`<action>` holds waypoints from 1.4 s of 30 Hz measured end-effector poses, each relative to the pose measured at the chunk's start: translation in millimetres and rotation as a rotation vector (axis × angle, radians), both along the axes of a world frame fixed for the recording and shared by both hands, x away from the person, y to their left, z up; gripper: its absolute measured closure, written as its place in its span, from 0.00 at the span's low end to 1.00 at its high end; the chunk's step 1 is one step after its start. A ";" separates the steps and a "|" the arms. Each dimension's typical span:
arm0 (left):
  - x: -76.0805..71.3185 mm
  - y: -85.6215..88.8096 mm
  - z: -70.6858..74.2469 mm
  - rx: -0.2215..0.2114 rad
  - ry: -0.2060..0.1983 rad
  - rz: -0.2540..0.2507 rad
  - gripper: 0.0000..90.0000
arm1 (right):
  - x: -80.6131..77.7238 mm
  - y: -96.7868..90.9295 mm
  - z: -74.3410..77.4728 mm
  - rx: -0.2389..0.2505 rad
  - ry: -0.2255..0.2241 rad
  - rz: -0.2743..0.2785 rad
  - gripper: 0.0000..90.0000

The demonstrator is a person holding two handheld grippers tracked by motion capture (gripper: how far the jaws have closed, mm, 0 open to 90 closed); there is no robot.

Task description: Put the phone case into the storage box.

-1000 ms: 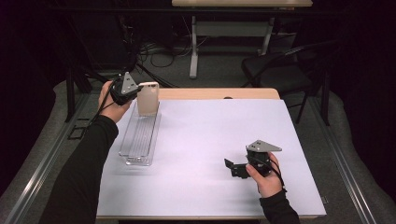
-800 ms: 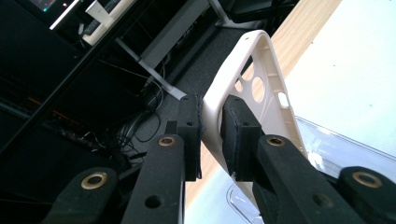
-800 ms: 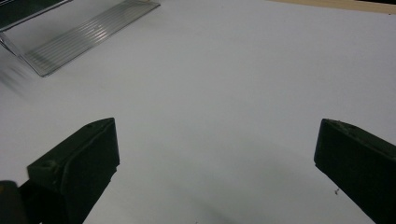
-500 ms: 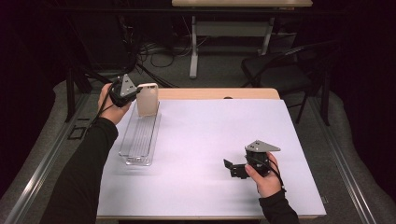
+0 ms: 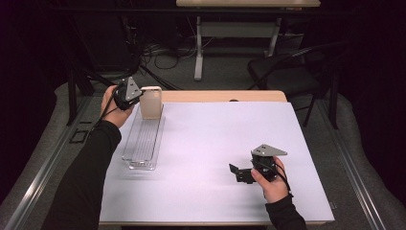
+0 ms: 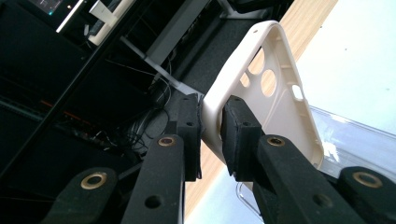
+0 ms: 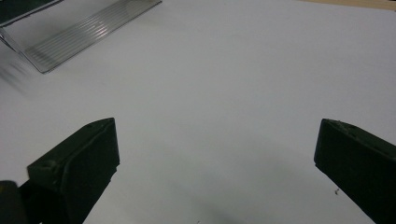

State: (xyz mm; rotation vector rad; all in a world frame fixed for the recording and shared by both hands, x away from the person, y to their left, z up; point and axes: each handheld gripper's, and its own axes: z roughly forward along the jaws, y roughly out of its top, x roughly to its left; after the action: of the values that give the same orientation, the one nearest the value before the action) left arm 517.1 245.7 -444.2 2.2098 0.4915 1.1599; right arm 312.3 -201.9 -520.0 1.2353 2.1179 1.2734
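Observation:
A beige phone case [image 5: 151, 102] [image 6: 268, 88] stands upright over the far end of a clear plastic tray [image 5: 143, 139]. My left gripper [image 5: 136, 98] [image 6: 211, 128] is shut on the case's side wall, one pad on each face of the rim. The case's camera cut-outs face the left gripper view. My right gripper [image 5: 237, 173] [image 7: 215, 154] lies low over the white table near the front right, jaws wide open with nothing between them.
The white table top [image 5: 215, 143] spreads between the two hands. The ribbed clear tray [image 7: 88, 32] lies at the upper left in the right gripper view. A wooden table edge [image 5: 225, 96] runs along the back; chairs, cables and desk legs stand beyond.

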 end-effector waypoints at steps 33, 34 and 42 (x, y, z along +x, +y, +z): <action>12.5 10.8 -7.2 0.034 -0.019 0.051 0.85 | 0.4 2.5 -4.6 -0.007 0.008 0.017 0.00; 12.6 10.8 -7.1 0.032 -0.017 0.053 0.85 | 0.4 2.4 -4.8 -0.008 0.008 0.017 0.00; 13.7 11.2 -7.5 0.026 -0.012 0.068 0.82 | 0.6 2.4 -5.2 -0.007 0.011 0.015 0.00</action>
State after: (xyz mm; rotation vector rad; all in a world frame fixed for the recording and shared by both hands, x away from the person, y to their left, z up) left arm 530.8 256.9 -451.7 2.2222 0.5530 1.2200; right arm 312.9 -199.5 -525.2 1.2281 2.1417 1.2677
